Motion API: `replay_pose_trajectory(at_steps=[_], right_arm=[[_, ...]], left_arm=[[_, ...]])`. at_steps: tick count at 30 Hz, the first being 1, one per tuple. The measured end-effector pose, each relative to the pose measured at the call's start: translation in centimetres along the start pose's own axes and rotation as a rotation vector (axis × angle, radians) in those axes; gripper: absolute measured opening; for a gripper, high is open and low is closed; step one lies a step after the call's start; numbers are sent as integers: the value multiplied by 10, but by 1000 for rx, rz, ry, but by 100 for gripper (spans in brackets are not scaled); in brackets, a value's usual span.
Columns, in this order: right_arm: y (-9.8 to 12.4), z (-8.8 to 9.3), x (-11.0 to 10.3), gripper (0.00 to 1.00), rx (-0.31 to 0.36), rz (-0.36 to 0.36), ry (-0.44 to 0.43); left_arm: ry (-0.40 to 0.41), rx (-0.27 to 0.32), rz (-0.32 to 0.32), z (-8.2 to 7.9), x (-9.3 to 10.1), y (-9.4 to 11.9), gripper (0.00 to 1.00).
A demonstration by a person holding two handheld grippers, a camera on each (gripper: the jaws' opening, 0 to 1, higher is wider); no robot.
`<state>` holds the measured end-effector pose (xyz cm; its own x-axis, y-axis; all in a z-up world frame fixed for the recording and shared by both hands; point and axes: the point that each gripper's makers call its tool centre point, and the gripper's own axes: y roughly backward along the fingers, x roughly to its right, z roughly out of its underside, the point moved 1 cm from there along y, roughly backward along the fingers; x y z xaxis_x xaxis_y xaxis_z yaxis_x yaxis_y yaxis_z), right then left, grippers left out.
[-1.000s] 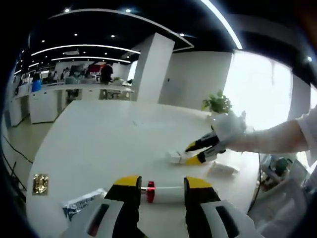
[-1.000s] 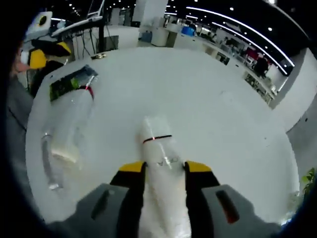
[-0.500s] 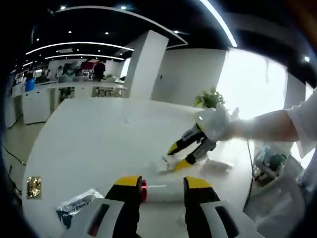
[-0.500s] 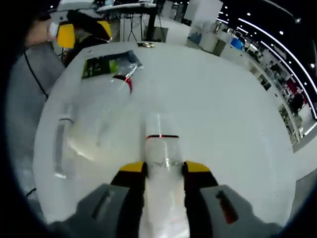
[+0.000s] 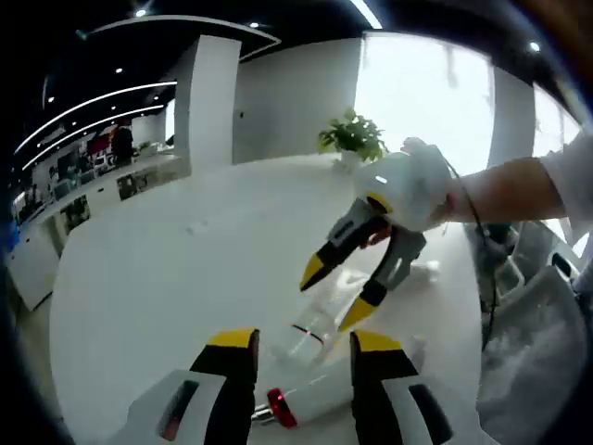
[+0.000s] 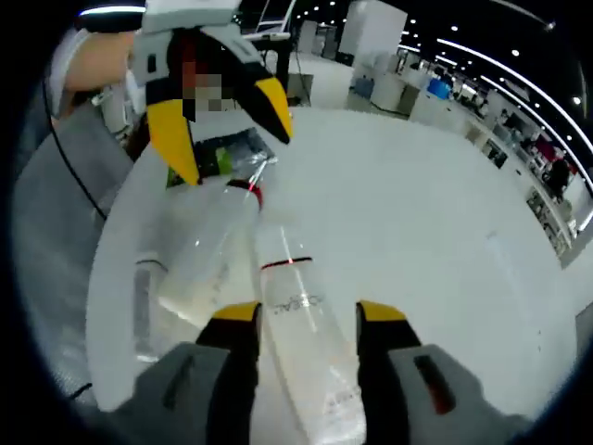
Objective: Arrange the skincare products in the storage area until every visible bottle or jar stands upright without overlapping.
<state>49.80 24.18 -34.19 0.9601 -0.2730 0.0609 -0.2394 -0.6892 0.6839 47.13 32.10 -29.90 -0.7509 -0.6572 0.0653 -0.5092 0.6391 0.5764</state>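
Note:
A clear bottle (image 6: 306,343) with a red ring and white cap lies flat on the white table (image 6: 426,213), pointing away between the jaws of my right gripper (image 6: 309,315). The jaws stand slightly apart from its sides, open. Left of it lies a second white tube (image 6: 199,264) with a red collar, cap end pointing away. My left gripper (image 6: 222,125) hangs open just above that cap end. In the left gripper view the right gripper (image 5: 334,295) spreads its yellow tips over the clear bottle (image 5: 310,334), and the red-collared tube (image 5: 310,400) lies crosswise under my left gripper (image 5: 304,341).
A green and black sachet (image 6: 218,153) lies beyond the tube's cap. A clear plastic piece (image 6: 139,306) rests near the table's edge. A potted plant (image 5: 352,134) stands at the far side. A gloved hand (image 5: 408,190) and sleeve hold the right gripper.
The right gripper's jaws have parted from the clear bottle they were shut on. My left gripper has come close, now hovering over the red-collared tube beside the right gripper.

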Motion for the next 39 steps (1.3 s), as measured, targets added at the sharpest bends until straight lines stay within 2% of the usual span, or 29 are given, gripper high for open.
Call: replay_pose_trajectory(at_steps=[3,4,5,9,12,15,16,19,20,21,26,27,29,32,35,36,38,39], right_arm=[[19,18,10,40,-1,49,-46],[29,33,12,40,-19,51,-80],[33,39,13,40,-28,56,-86],[42,65,16,41,-82,83,-117],[40,76,18,40,-112,99,-115],[37,80,23,39,-133,133,-130],[36,82,25,39,-139,138,-155],[32,85,24,40,-131,125,-221],[32,85,21,40,-120,110,-271],[33,83,28,39,-95,126,-283],[37,83,35,39,-61,124,-369],[38,82,38,39,-29,120,-425],[39,78,40,39,29,104,-505],[41,77,42,38,74,91,-612],[41,75,46,37,123,86,-671],[40,68,45,37,179,63,-733],[39,65,45,37,205,51,-773],[35,61,46,37,244,40,-855]], left_arm=[[-67,-101,37,11,-5,-16,37],[-71,-127,50,13,-6,-20,36],[-82,-157,77,16,-4,-26,36],[-107,-202,101,17,-6,-40,38],[-151,-264,142,25,-2,-44,38],[-195,-326,128,34,-8,-48,35],[-187,-346,142,37,-6,-49,35],[-214,-349,152,36,-2,-53,29],[-225,-359,149,37,-2,-54,29],[-238,-356,142,36,-4,-55,29],[-275,-377,137,41,-7,-59,29],[-324,-374,139,42,-7,-60,28],[-359,-377,135,46,-8,-60,28],[-381,-359,101,46,-14,-63,27],[-374,-361,116,47,-13,-65,27],[-388,-359,119,47,-13,-65,27],[-395,-358,119,47,-13,-65,27],[-406,-362,119,48,-13,-65,27]])
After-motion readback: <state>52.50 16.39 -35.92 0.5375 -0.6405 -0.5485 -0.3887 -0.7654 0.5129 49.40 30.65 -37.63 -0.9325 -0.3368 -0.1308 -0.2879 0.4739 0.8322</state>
